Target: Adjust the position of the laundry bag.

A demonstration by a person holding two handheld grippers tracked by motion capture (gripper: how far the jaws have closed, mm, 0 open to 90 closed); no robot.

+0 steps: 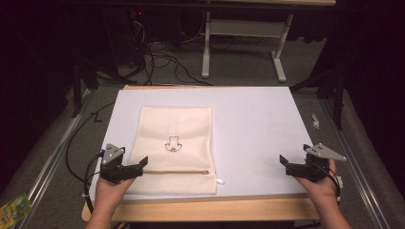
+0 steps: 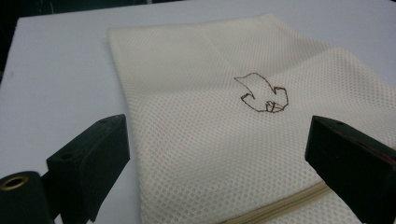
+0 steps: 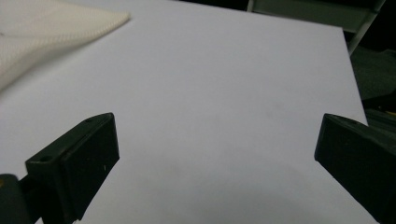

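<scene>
Dark floor with tangled cables and a white stand lies beyond the worktop [image 1: 258,119], whose white sheet carries a cream mesh bag [image 1: 174,143] lying flat on its left half. A small dark outline figure [image 1: 173,144] is stitched near the bag's middle, and a tan zipper [image 1: 179,171] runs across near the person's edge, its white pull [image 1: 219,181] poking out at the bag's right side. The left tool [image 1: 143,163] sits at the bag's near-left edge, jaws spread wide over the mesh with nothing pinched; whether a jaw tip brushes the fabric is hard to tell from above. The right tool [image 1: 282,161] hovers over bare white sheet, well apart from the bag, jaws likewise spread and empty.
</scene>
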